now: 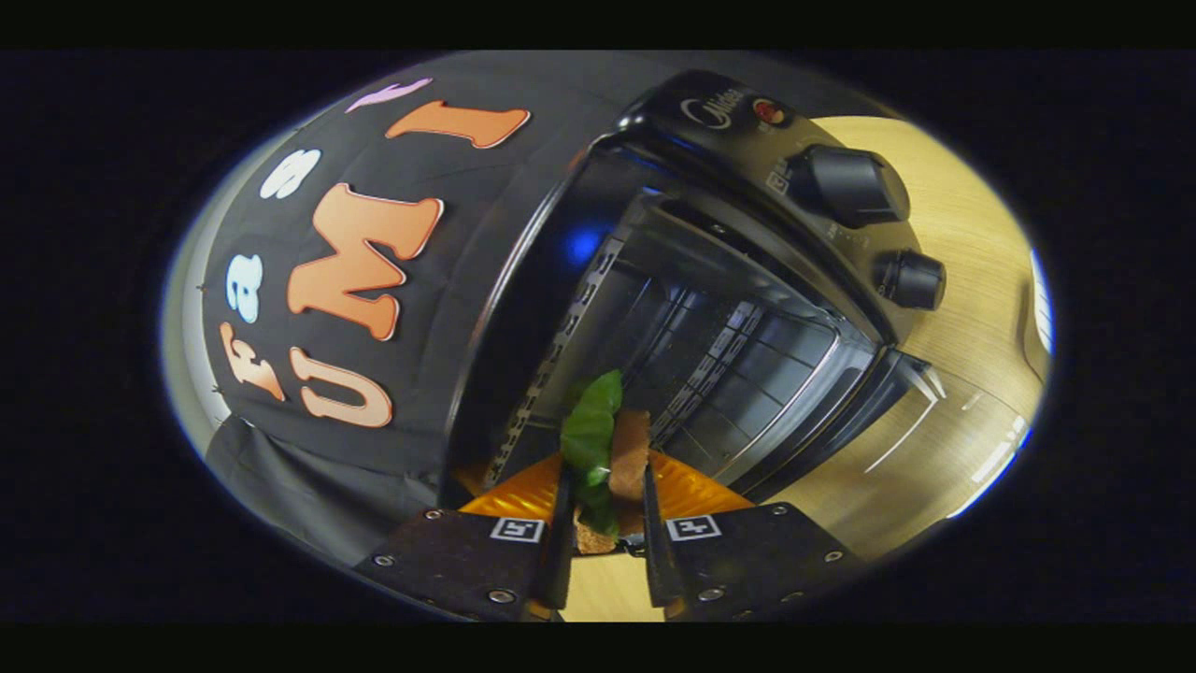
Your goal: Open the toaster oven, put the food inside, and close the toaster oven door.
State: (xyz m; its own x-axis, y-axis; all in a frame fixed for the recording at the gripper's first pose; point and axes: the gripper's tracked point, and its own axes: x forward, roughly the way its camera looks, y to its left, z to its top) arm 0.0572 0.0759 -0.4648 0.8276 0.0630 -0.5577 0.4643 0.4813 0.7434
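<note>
Food: we see a sandwich [612, 449] standing on edge between the fingers, a brown bread slice on one side and a green leaf on the other, its far end reaching past the fingertips toward the oven mouth.
Where it is: held in the air just in front of the oven's open cavity, not yet inside.
Handling: we judge it light and soft; the bread looks spongy and would crush under a hard squeeze, and the leaf is loose enough to slip out of the stack. A hold across the flat faces, near the middle of the stack, keeps the layers together, and that is about where it sits now.
Gripper [603, 500]: we see the tongs drawn narrow, both fingers pressing on the sandwich from either side.
Oven [710, 308]: we see it tilted in the view, its cavity lying open just beyond the food, with a wire rack [747, 365] inside.
Door [841, 421]: swung down and open, its glass lying beside the cavity.
Knobs [855, 182]: two dark dials on the control panel, well clear of the fingers.
Table [972, 280]: pale wood under and beyond the oven.
Stage: we judge the opening done, the loading under way, the closing left.
Risk: we think the leaf could catch on the rack or the mouth's edge.
</note>
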